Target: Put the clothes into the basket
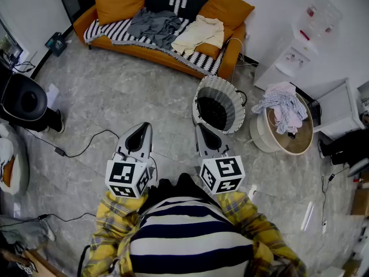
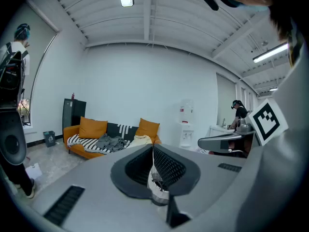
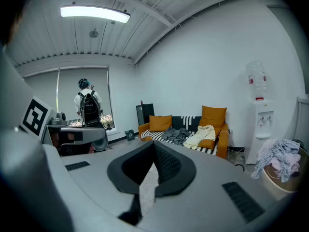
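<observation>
Orange sofa (image 1: 138, 51) carries the grey clothes (image 1: 154, 25) and a cream garment (image 1: 200, 32), well beyond your left gripper (image 1: 141, 133) and right gripper (image 1: 203, 134). Both are pressed together, pinching nothing. The striped basket (image 1: 229, 89) stands just ahead of the right gripper.

You hold both grippers out in front of your chest, side by side, each tipped slightly below level and angled a little toward the other at the tips. Your left gripper (image 1: 145, 127) has its jaws pressed together with nothing between them. Your right gripper (image 1: 199, 128) is likewise closed and empty. The left marker cube (image 1: 127, 179) and right marker cube (image 1: 222, 175) sit nearest your body, just ahead of your yellow plaid sleeves (image 1: 109, 215)
</observation>
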Demonstrator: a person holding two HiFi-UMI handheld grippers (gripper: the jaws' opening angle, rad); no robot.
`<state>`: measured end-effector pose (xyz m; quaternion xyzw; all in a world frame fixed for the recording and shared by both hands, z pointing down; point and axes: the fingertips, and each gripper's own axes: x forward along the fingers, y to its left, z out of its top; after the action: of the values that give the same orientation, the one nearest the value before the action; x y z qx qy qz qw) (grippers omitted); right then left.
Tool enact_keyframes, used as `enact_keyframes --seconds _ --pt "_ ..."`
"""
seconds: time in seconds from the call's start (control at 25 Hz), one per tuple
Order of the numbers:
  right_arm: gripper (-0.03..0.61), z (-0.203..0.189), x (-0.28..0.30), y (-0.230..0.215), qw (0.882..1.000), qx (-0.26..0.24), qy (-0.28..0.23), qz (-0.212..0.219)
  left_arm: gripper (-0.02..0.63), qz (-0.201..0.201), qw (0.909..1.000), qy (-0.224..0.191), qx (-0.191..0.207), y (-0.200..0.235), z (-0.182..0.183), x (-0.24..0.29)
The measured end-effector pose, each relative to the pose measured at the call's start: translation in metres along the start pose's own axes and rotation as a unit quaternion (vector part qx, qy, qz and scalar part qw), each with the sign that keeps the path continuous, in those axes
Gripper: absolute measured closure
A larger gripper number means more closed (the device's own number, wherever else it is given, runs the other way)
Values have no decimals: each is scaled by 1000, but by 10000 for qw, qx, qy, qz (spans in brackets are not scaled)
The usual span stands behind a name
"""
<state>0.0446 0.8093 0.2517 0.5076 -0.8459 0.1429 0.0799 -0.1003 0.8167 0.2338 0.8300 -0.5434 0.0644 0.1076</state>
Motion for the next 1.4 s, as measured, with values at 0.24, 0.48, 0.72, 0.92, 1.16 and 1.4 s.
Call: enact_keyframes --seconds 0.24,0.48,0.72,0.92,1.16,1.4 --pt "552 -4 0 2 9998 207 -30 -6 593 -129 9999 14 -107 3 -6 -3" --pt "552 -12 6 19 9996 263 89 4 592 -184 9996 116 -192 18 -15 -11" --pt "552 -22 18 39 9996 237 114 76 592 -280 9994 191 -63 32 -23 -18" --pt "552 -32 30 56 9992 344 185 94 592 -285 9992 284 -40 52 -31 -30" --pt "552 -33 50 55 9992 249 308 31 592 -221 9987 413 -205 72 -41 -26" --pt "552 -25 93 30 9992 272 291 36 592 -112 9988 447 -185 92 -41 12"
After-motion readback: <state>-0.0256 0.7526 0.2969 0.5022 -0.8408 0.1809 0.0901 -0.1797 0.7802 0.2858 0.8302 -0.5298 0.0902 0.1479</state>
